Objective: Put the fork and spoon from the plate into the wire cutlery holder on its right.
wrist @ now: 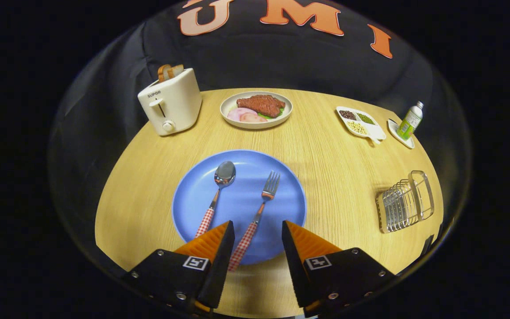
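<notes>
A blue plate (pixel 281 195) lies on the round wooden table just ahead of my fingers. On it rest a spoon (pixel 217 195) to the left and a fork (pixel 257 215) to the right, both with red-checked handles pointing toward me. My gripper (pixel 257 226) is open above the plate's near rim. The fork's handle runs into the gap between the fingers, close to the left one, and the frame does not show whether it touches. The spoon's handle ends beside the left fingertip (pixel 219 235). The wire cutlery holder (pixel 405 201) stands to the right of the plate, near the table's edge.
A white toaster (pixel 171 104) with bread in it stands at the back left. A plate of meat (pixel 256 109) sits at the back middle. A divided dish of beans (pixel 361 123) and a small bottle on a saucer (pixel 410 122) are at the back right.
</notes>
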The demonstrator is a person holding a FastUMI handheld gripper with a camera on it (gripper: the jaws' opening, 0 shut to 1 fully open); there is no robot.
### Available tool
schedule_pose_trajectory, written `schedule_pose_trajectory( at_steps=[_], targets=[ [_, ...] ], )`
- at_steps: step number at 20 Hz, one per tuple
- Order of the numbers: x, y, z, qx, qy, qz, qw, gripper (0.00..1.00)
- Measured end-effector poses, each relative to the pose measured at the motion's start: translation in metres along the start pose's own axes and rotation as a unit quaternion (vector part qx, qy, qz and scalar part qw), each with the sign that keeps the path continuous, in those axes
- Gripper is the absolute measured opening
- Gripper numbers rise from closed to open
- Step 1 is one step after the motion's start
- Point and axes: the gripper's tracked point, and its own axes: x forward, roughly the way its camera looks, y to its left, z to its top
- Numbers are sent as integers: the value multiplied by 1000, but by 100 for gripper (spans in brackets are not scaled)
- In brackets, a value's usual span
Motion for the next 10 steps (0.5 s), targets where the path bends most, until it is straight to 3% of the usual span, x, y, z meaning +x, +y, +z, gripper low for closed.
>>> schedule_pose_trajectory(
  at_steps=[5,8,10],
  targets=[
    [16,0,-9,-3,7,-15,1000,44],
    [23,-9,-14,-23,19,-32,999,22],
    [25,-11,-10,-22,13,-32,999,14]
  ],
)
